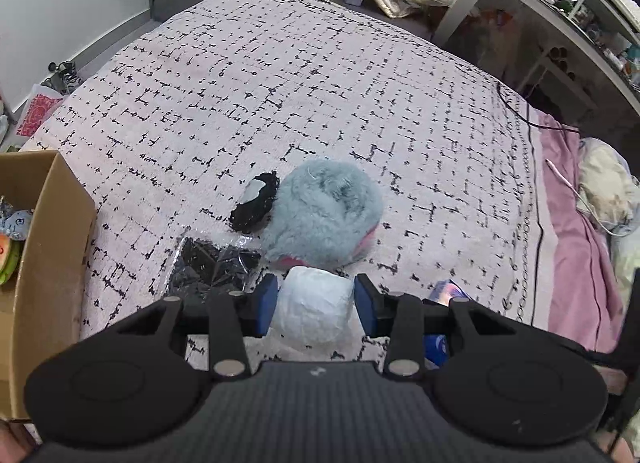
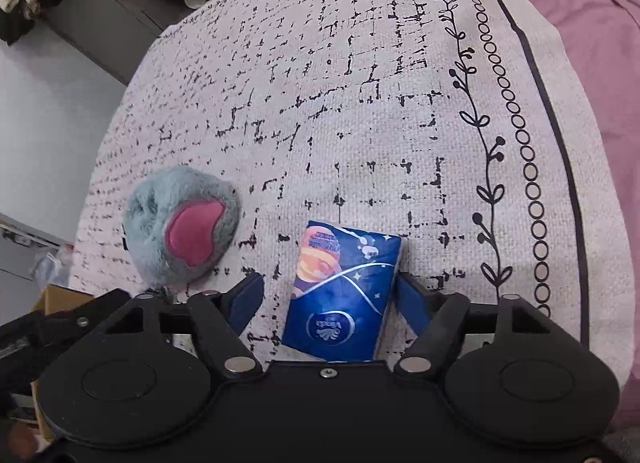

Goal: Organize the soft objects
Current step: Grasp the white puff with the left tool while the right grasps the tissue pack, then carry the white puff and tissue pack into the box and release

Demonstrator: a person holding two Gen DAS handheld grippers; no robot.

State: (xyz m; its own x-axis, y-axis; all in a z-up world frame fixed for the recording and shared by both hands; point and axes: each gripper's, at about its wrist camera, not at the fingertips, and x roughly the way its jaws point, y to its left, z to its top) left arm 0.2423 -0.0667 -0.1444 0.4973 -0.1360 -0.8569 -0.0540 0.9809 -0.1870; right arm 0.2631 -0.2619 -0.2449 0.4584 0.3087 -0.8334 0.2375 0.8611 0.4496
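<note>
- My left tongs [image 1: 315, 305] are closed on a white bundle [image 1: 316, 309], low in the middle of the left view; both blue pads press its sides, so I judge it is being carried off the bed [image 1: 248, 75].
- The box [image 1: 52, 231] sits at the left edge of that view with a few soft things already inside, so I take it as the place for the bundle.
- My right tongs [image 2: 328, 299] straddle a blue tissue pack [image 2: 344, 295], low in the middle of the right view. The right pad is at its edge, the left pad stands clear, so I count them as open, not yet gripping.
- The pack lies flat on the bed, lengthwise between the fingers, which suits a squeeze across its short sides.
- Left on the bed, by my count: one grey plush [image 1: 324, 215], one black-and-white piece [image 1: 256, 203], one clear bag [image 1: 212, 263] with dark contents, one tissue pack.
- One box, one bundle, two tongs.
</note>
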